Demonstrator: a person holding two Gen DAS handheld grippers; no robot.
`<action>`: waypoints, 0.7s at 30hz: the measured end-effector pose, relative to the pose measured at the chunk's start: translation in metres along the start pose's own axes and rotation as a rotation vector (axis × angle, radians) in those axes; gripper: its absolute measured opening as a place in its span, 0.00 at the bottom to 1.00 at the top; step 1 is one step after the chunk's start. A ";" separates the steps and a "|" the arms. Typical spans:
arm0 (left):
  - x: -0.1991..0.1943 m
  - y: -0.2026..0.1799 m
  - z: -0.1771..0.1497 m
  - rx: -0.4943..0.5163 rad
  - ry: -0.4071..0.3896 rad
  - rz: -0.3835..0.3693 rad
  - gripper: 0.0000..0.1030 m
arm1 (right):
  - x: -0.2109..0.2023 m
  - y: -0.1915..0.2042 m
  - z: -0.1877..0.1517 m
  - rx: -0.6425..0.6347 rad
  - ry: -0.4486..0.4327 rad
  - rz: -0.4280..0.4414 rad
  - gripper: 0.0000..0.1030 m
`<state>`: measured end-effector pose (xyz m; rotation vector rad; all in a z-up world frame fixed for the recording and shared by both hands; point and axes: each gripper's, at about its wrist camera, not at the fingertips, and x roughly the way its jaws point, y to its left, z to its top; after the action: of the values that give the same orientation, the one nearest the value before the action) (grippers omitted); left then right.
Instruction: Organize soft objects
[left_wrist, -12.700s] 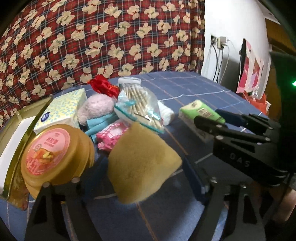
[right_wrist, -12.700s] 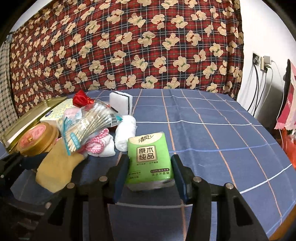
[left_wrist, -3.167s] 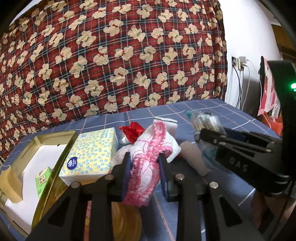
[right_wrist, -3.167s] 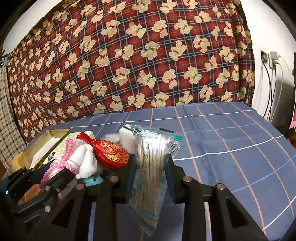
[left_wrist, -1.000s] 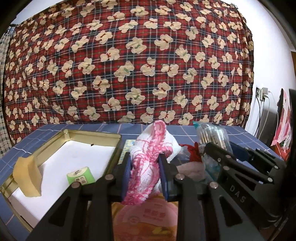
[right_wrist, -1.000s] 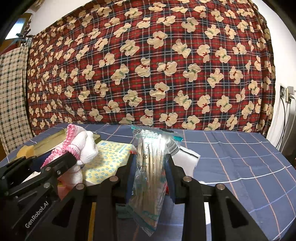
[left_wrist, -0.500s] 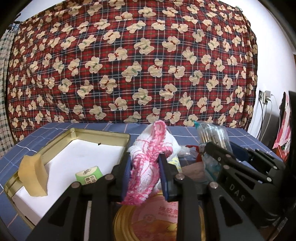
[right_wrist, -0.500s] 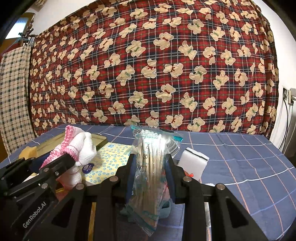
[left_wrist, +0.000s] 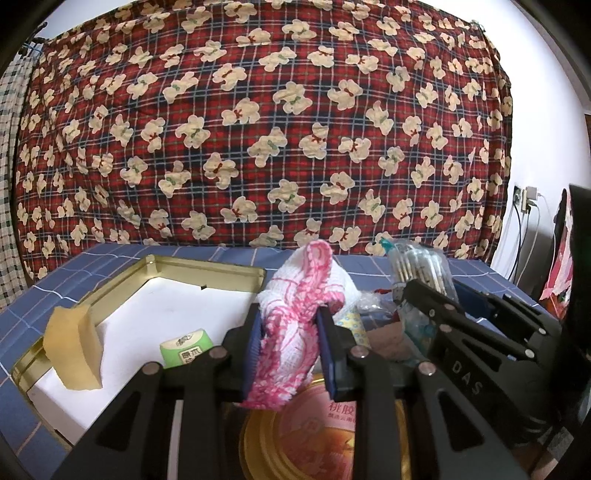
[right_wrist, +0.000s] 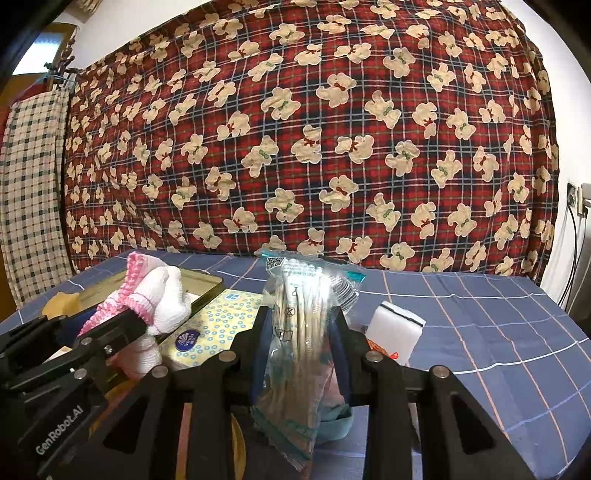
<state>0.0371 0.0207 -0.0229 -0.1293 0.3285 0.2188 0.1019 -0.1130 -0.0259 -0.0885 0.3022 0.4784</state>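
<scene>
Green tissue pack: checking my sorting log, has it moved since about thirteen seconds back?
Yes. The green tissue pack now lies inside the gold tray beside the yellow sponge; earlier it sat on the blue cloth.

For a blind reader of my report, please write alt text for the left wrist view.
The left gripper holds a pink and white cloth between its fingers, above a gold-rimmed tray. In the tray are a yellow sponge and a green tissue pack. At right, the right gripper holds a bag of cotton swabs.
</scene>
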 end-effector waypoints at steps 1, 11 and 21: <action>-0.001 0.002 0.000 -0.004 0.001 -0.004 0.26 | 0.000 0.000 0.000 -0.001 0.000 0.000 0.32; 0.002 0.007 0.000 -0.016 0.014 -0.015 0.26 | 0.008 0.008 0.000 -0.017 0.027 0.046 0.32; 0.003 0.011 0.002 -0.020 0.036 -0.011 0.26 | 0.017 0.019 0.002 -0.031 0.056 0.089 0.33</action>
<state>0.0383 0.0327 -0.0229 -0.1550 0.3618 0.2090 0.1080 -0.0883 -0.0298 -0.1193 0.3542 0.5694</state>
